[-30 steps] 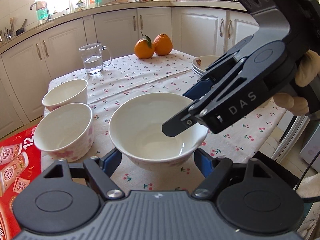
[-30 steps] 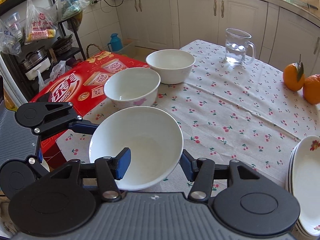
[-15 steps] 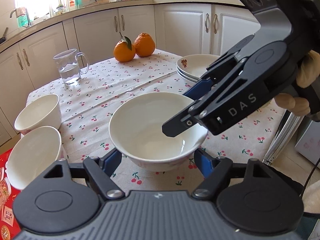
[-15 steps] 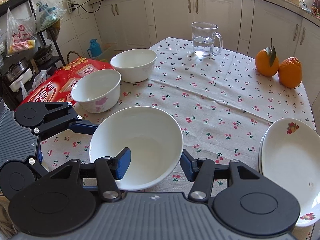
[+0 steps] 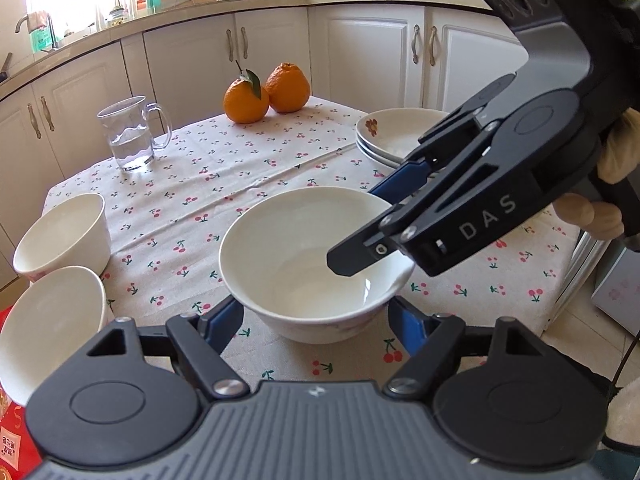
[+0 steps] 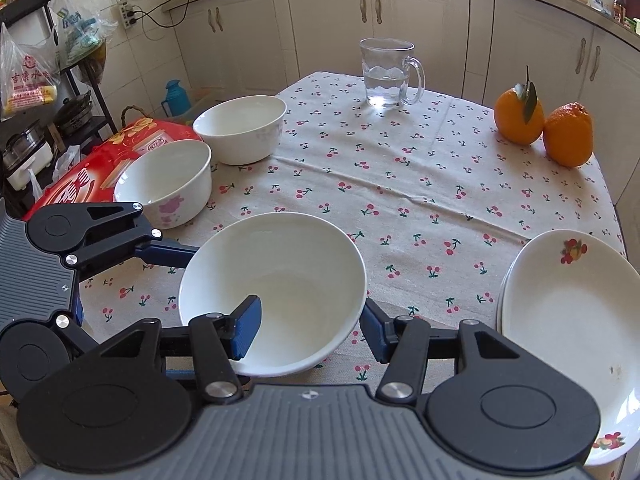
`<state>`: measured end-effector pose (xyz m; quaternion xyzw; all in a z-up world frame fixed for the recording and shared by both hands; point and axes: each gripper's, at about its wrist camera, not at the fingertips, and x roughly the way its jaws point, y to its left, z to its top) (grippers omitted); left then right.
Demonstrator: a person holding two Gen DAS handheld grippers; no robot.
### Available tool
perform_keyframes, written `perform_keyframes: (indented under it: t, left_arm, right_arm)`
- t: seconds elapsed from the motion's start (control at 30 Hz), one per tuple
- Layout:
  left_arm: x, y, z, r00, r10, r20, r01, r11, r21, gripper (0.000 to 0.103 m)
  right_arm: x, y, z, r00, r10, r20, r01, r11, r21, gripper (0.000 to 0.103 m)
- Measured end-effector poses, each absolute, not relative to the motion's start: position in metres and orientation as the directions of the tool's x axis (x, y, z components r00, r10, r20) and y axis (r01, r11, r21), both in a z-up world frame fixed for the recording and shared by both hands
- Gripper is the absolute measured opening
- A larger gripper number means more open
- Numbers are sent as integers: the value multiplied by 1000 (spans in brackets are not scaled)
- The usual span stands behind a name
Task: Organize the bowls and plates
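**Helper:** Where is the big bowl point(image 5: 280, 240) right now?

**Me:** Between both my tools, over the near middle of the table point(image 6: 400, 168). It looks lifted off the cloth, though I can't see under it. The two smaller bowls point(image 6: 168, 176) are off to my left and the stack of plates point(image 6: 560, 320) is to my right.

**Helper:** How are you gripping it?

**Me:** My left gripper point(image 5: 316, 322) has its pads pressed against opposite sides of the bowl's lower body. My right gripper point(image 6: 310, 330) straddles the wall, with one finger inside and one outside, pinching it near the rim.

**Helper:** Which step is this?

**Me:** I'd call it the carry, with the bowl picked up but not yet placed. I can't tell where it should go. Beside the other bowls seems likeliest.

**Helper:** What does the next move need?

**Me:** I need to keep the bowl level, keep both grips matched so the rim pinch doesn't twist it, and avoid the plates. I should set it flat before I let go.
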<state>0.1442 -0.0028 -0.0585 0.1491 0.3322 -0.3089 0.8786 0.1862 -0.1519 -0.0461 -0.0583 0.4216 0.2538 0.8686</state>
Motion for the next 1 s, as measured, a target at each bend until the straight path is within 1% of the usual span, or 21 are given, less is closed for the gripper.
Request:
perform_keyframes:
  t: [0.17, 0.27, 0.33, 0.37, 0.4, 0.47, 0.6, 0.83, 1.0]
  left_arm:
    - [146, -4, -59, 593, -440, -674, 640, 766, 62, 79]
    - [146, -4, -59, 596, -439, -673, 640, 766, 68, 80]
    - [143, -4, -59, 602, -436, -669, 641, 764, 78, 87]
    - [142, -3, -59, 604, -438, -666, 640, 765, 78, 93]
    - [142, -2, -59, 605, -440, -664, 639, 766, 74, 95]
    - [140, 0, -58, 601, -442, -666, 638, 767, 66, 95]
    - [133, 4, -58, 608, -429, -668, 631, 772, 78, 97]
    - [122, 25, -54, 626, -409, -664, 592, 803, 63, 98]
    - [113, 42, -48, 656, -392, -646, 557, 828, 63, 98]
  right_arm:
    - [188, -153, -47, 522, 392, -758, -486, 867, 113, 61]
    - [187, -153, -47, 522, 395, -756, -486, 866, 117, 63]
    - [186, -154, -46, 519, 407, -752, -491, 862, 127, 70]
    - [184, -154, -45, 521, 413, -747, -495, 859, 129, 80]
    - [182, -153, -44, 528, 415, -741, -500, 857, 125, 92]
    - [178, -151, -41, 542, 419, -729, -509, 853, 112, 102]
    - [174, -149, -35, 547, 426, -721, -523, 846, 104, 103]
    - [169, -146, -29, 541, 431, -722, -514, 849, 121, 103]
    - [160, -138, -19, 561, 409, -720, -524, 849, 74, 103]
